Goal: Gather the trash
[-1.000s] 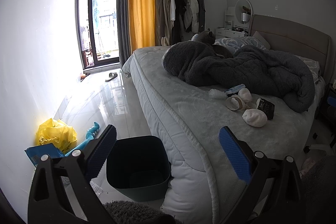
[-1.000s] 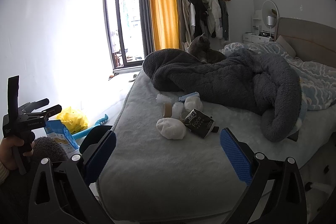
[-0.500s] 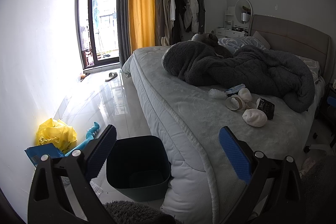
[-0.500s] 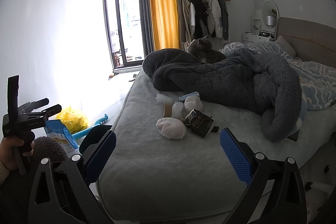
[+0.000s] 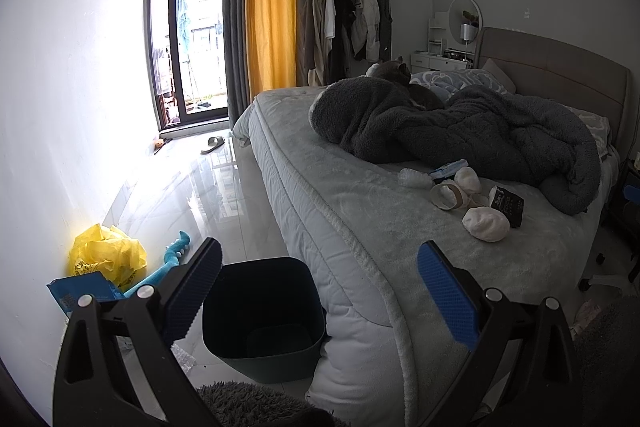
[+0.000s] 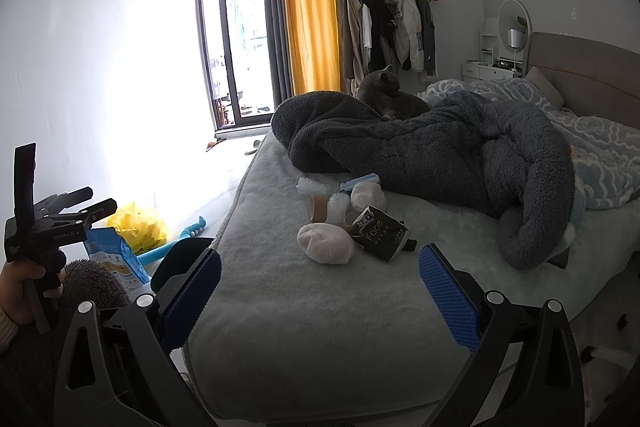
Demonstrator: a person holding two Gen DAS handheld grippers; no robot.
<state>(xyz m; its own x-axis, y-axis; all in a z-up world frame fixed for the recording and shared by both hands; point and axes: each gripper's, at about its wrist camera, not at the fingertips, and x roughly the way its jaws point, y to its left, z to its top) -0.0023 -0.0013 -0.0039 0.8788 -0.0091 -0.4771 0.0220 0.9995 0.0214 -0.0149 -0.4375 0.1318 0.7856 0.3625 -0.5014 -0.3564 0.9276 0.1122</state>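
Note:
A pile of trash lies on the bed (image 6: 304, 319): a crumpled white tissue ball (image 6: 325, 243), a black "Face" packet (image 6: 379, 233), a cardboard roll (image 6: 317, 207), more white wads (image 6: 367, 195) and a blue wrapper (image 6: 360, 181). The pile also shows in the left wrist view, with the tissue ball (image 5: 485, 223) and cardboard roll (image 5: 445, 195). A dark bin (image 5: 262, 311) stands on the floor at the bed's corner. My left gripper (image 5: 318, 291) is open and empty above the bin. My right gripper (image 6: 320, 291) is open and empty, short of the pile.
A grey cat (image 6: 384, 93) lies on the dark fleece blanket (image 6: 440, 155). A yellow bag (image 5: 106, 255), a blue packet (image 5: 82, 293) and a teal toy (image 5: 172, 259) lie on the floor by the wall. A slipper (image 5: 212, 145) lies near the window.
The cat has turned its head down. Both grippers have stayed almost still and open.

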